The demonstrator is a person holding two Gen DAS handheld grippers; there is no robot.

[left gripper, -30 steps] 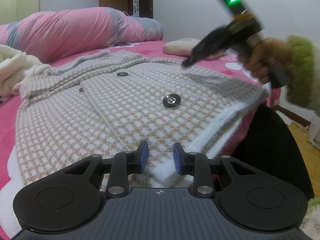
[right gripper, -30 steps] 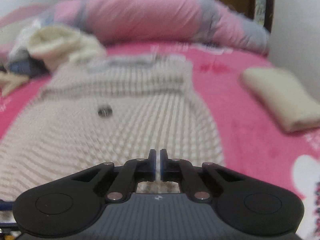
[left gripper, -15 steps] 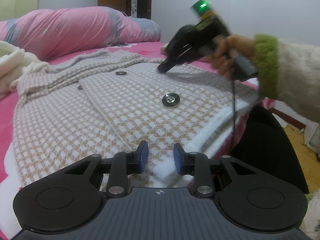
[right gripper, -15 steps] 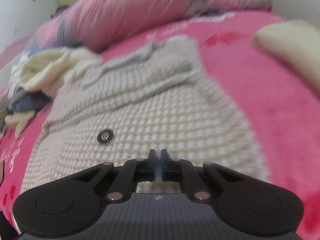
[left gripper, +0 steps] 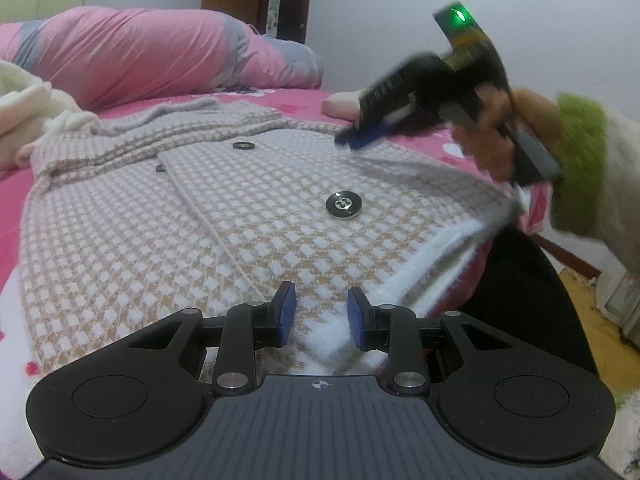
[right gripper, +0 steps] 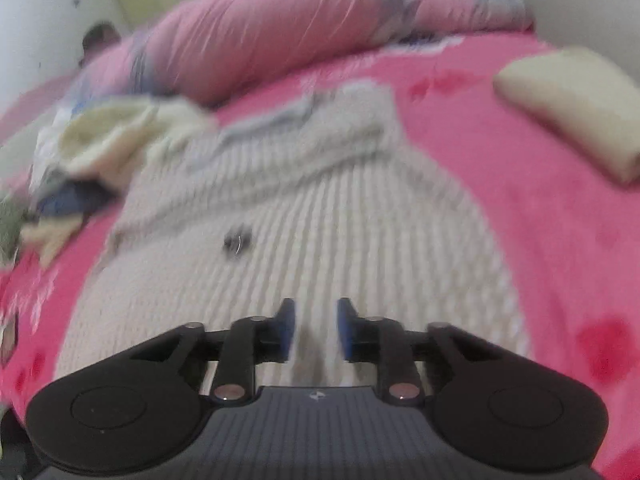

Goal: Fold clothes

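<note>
Beyond my left gripper (left gripper: 319, 314), at the far end of the bed (left gripper: 12, 196), I see a big pink duvet (left gripper: 132, 56) rolled up against the wall, and a heap of cream clothes (left gripper: 28, 116) off to the left of it. From my right gripper (right gripper: 316, 330) the same heap (right gripper: 120, 136) sits ahead and to the left, and a folded cream cloth (right gripper: 572, 108) lies well apart to the right on the pink sheet. Nothing stands between either gripper and the garment.

The cardigan (left gripper: 160, 216) is spread flat on the bed directly ahead of both grippers, its white hem nearest me and its collar toward the duvet. It is a knit of tan and white checks with a white fuzzy border, and one large dark button (left gripper: 343, 205) lies just ahead of my left gripper, with smaller ones farther up.

My left gripper has its pads apart, with the white hem lying in the gap; I cannot see them pressing it. My right gripper (left gripper: 360, 136), held in a hand (left gripper: 516, 128) with a green fuzzy cuff, hovers over the cardigan's right side. Its jaws are opening, and its own blurred view shows only the knit (right gripper: 320, 240) below the gap, nothing pinched.
</note>
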